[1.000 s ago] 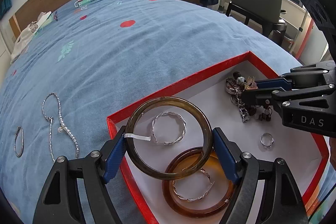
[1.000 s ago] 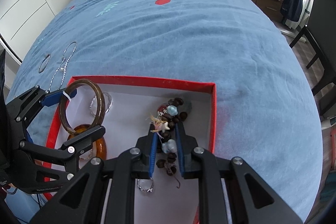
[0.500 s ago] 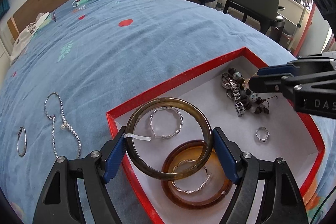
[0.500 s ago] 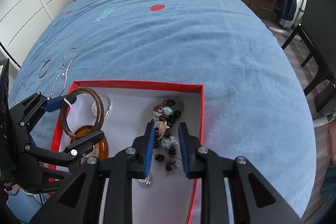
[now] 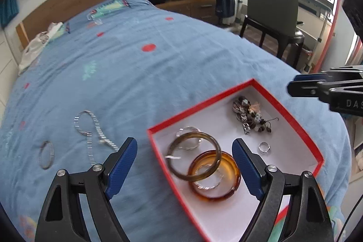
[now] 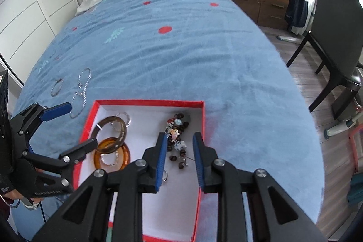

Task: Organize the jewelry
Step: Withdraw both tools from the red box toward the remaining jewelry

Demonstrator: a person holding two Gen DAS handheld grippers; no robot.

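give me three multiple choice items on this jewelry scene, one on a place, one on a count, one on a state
1. Where does the brown bangle lie?
A. in the red box, leaning on the amber bangle
B. on the blanket
C. in the left gripper

2. How many jewelry pieces lie on the blue blanket outside the box?
A. none
B. two
C. five

3. How is the left gripper?
A. shut on a bangle
B. open, holding nothing
C. shut on a chain

Key: 1 A, it overlaps the amber one inside the box. 2 B, a silver chain and a silver hoop. 3 B, its jaws stand wide apart.
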